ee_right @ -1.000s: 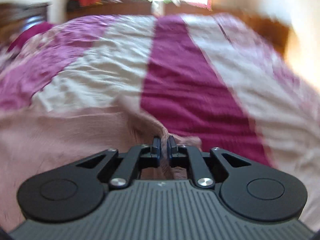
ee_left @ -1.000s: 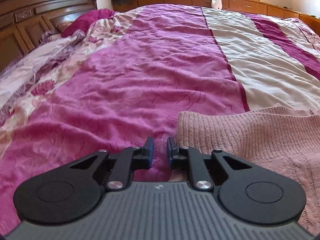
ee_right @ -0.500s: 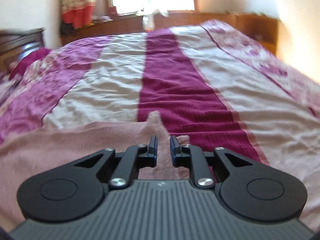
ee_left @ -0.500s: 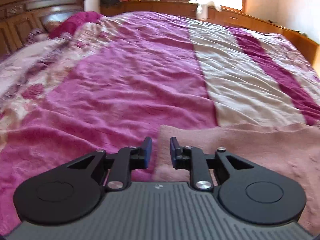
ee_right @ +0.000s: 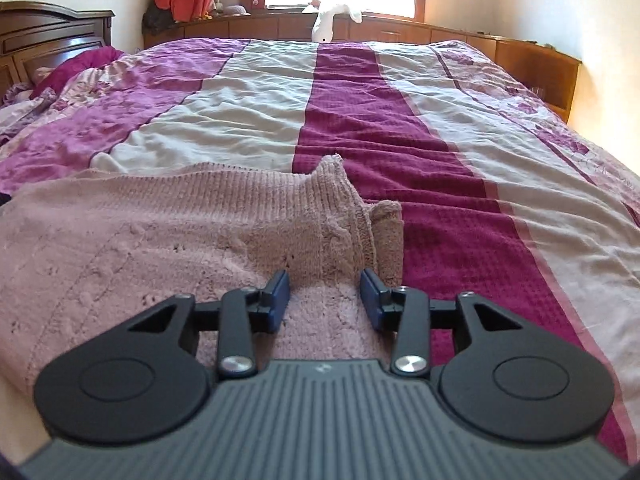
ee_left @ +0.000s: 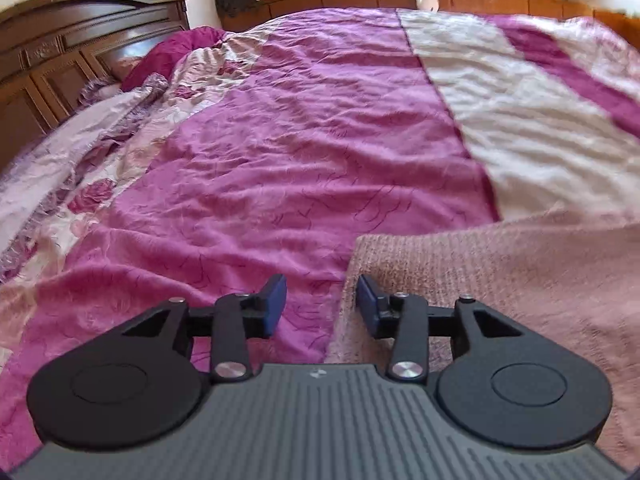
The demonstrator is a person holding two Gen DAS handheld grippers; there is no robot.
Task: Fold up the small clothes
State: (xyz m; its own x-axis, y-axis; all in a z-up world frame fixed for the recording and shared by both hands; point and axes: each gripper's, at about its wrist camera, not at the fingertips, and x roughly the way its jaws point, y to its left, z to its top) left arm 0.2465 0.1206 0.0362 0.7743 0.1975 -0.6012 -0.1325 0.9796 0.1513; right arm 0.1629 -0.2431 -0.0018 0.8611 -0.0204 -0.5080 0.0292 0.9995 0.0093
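A pale pink knitted sweater [ee_left: 500, 272] lies flat on the bed; it also shows in the right wrist view [ee_right: 160, 232], with a ribbed cuff or collar end [ee_right: 348, 216] folded up at its right edge. My left gripper [ee_left: 322, 300] is open and empty over the sweater's left edge. My right gripper [ee_right: 324, 296] is open and empty, low over the sweater's right edge, just behind the ribbed end.
The bed has a striped magenta, cream and maroon quilt [ee_left: 300, 140] [ee_right: 400, 120]. A dark wooden headboard [ee_left: 80, 40] stands at the left. Wooden cabinets [ee_right: 400, 30] with a white toy [ee_right: 328, 16] run under the window.
Both grippers have opened and let go of the sweater, which now lies flat on the quilt. Both have tilted up a little.
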